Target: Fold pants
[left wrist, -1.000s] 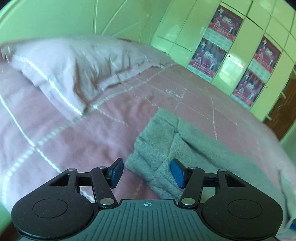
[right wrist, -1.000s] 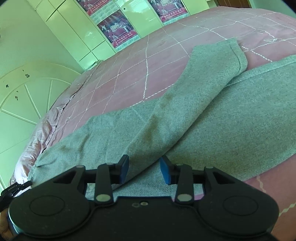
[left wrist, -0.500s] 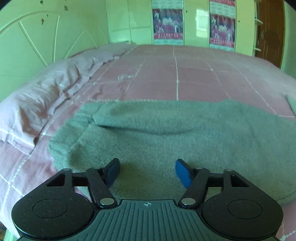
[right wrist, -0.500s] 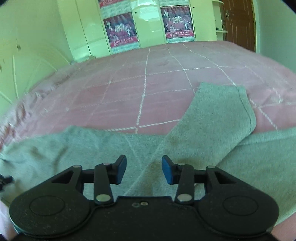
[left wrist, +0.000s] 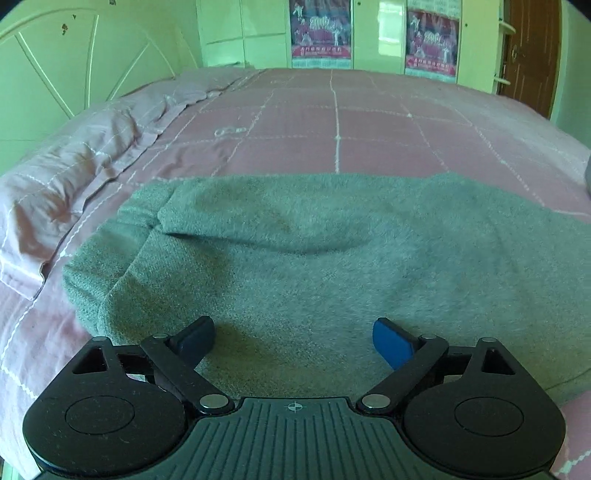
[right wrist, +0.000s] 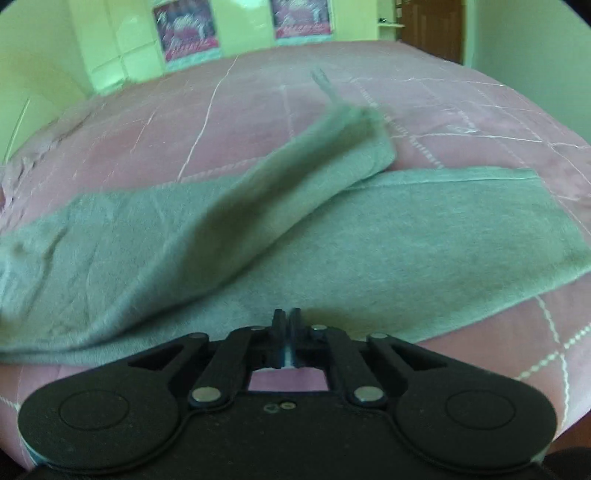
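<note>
Grey pants (left wrist: 332,258) lie flat across the pink bed. In the left wrist view the waist end is in front of me, with a fold near its left edge. My left gripper (left wrist: 294,338) is open wide, just above the cloth near its front edge. In the right wrist view the pants (right wrist: 406,240) show two legs, the upper leg crossing over the lower one toward the right. My right gripper (right wrist: 286,317) is shut at the near edge of the pants; whether cloth is pinched between the fingers is not visible.
The pink checked bedspread (left wrist: 369,122) extends far beyond the pants. A pink pillow (left wrist: 74,166) lies at the left by the pale headboard (left wrist: 74,74). Wardrobe doors with posters (left wrist: 321,33) stand behind the bed, and a brown door (left wrist: 532,51) at the right.
My left gripper has opened wider over the waist end. My right gripper has closed from open and moved lower, to the near edge of the pants. Both views have swung to face the wardrobe.
</note>
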`<state>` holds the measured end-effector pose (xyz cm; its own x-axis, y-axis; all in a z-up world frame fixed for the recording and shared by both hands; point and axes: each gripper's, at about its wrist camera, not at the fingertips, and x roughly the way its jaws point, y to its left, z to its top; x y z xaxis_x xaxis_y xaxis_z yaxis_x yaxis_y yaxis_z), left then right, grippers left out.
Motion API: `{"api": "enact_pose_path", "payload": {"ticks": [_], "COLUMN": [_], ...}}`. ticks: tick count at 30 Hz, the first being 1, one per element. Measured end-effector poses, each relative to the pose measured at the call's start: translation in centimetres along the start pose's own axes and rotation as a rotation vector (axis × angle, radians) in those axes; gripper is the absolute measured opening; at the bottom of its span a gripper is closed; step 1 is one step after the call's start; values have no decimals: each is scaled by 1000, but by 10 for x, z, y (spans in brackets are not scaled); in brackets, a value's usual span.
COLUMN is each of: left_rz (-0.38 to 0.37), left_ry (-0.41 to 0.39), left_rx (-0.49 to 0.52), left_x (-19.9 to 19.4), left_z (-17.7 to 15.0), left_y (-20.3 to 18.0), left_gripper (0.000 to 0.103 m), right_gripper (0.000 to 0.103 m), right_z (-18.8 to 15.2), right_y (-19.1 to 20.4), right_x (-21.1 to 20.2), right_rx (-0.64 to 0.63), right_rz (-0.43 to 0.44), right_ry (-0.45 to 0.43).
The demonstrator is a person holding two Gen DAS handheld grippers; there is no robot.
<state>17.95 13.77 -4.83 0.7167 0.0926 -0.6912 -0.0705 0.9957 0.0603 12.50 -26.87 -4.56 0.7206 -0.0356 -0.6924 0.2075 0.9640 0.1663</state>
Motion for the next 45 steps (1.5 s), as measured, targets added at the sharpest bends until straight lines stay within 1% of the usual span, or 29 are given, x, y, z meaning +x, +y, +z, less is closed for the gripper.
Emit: {"api": "enact_pose_path", "payload": {"ticks": [1,2,3,6,8,11,13,14,15,16,18,20,22,24,25,27,28,30,32,33,35,37,39,44,45], "left_rz": [-13,-17,-20,-30,-35,-38,-26,-18,-13,-13,-19,-20,-18,-17,-15,-15,-16,-16,-12,-9,-3,0,4,29,31], "left_ry": [-7,-10,-9,15,24,34,37,37,35,34,33,32,30,29,29,28,28,27,16,15,13,10,7,1,2], "left_rx": [2,6,10,18,-8,-32,-17,-10,-7,-10,-19,-17,-19,-21,-20,-19,-21,-23,-30,-27,-27,-31,-41,-51,-49], "left_x": [-6,-9,-12,-10,-7,-1,4,5,6,6,7,7,8,8,8,8,8,8,7,6,4,3,3,4,4], "left_z": [-1,-2,-3,-6,-6,-8,-7,-7,-8,-8,-7,-7,-8,-7,-8,-8,-8,-7,-7,-8,-8,-9,-9,-10,-10], "left_y": [-2,-5,-8,-14,-12,-13,-19,-22,-23,-23,-21,-21,-22,-22,-22,-22,-22,-22,-23,-24,-24,-24,-23,-26,-27], "left_gripper": [92,92,92,92,93,98,102,103,103,103,103,103,103,103,103,103,103,103,103,103,103,103,103,103,103], "right_gripper": [12,14,20,21,23,23,25,24,8,0,0,0,0,0,0,0,0,13,14,20,24,23,23,23,17], "right_z": [7,14,22,45,60,73,76,76,75,75,77,71,57,33,23,14,14,22,32,38,45,51,52,49,49], "right_y": [0,3,5,13,23,38,45,47,46,43,27,-1,-36,-66,-76,-95,-102,-104,-106,-108,-117,-127,-131,-143,-147], "right_x": [-5,-5,-2,19,37,66,85,95,101,98,74,45,27,20,17,8,2,-8,-8,-3,8,24,37,52,57], "right_rx": [4,0,-2,2,-9,-44,-91,-112,-138,-139,-104,-48,29,96,109,160,187,206,220,237,291,345,393,489,518], "right_rz": [26,36,51,89,91,95,50,29,36,41,11,3,-12,-20,-58,-41,-39,-18,24,43,66,94,103,172,196], "right_ry": [-40,-58,-68,-90,-92,-60,-2,30,47,36,-29,-65,-34,44,70,68,42,-38,-78,-92,-96,-83,-68,-64,-61]}}
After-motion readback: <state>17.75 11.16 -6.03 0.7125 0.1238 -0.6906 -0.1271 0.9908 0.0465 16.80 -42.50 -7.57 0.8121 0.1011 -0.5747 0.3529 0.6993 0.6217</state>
